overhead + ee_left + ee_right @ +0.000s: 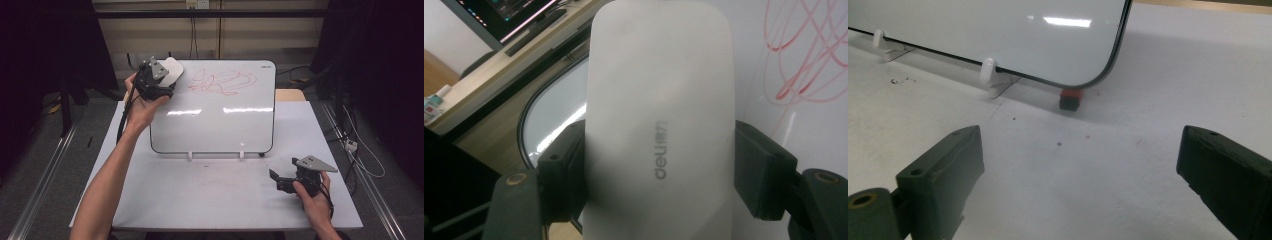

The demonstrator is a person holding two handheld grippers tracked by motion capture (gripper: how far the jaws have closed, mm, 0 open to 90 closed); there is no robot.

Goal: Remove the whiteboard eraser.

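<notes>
The eraser (659, 130) is showing as a smooth white oblong with rounded ends and a grey "deli" mark, and the left tool (152, 82) is clamping it by its long sides at the board's (215, 125) upper left corner, beside a red scribble (222, 82). The right tool (287, 181) is sitting low on the white counter (200, 195), jaws spread wide apart on nothing. Ahead of it the board's two white feet (989, 75) are standing, with a small red-and-black block (1071, 98) under the board's corner.
</notes>
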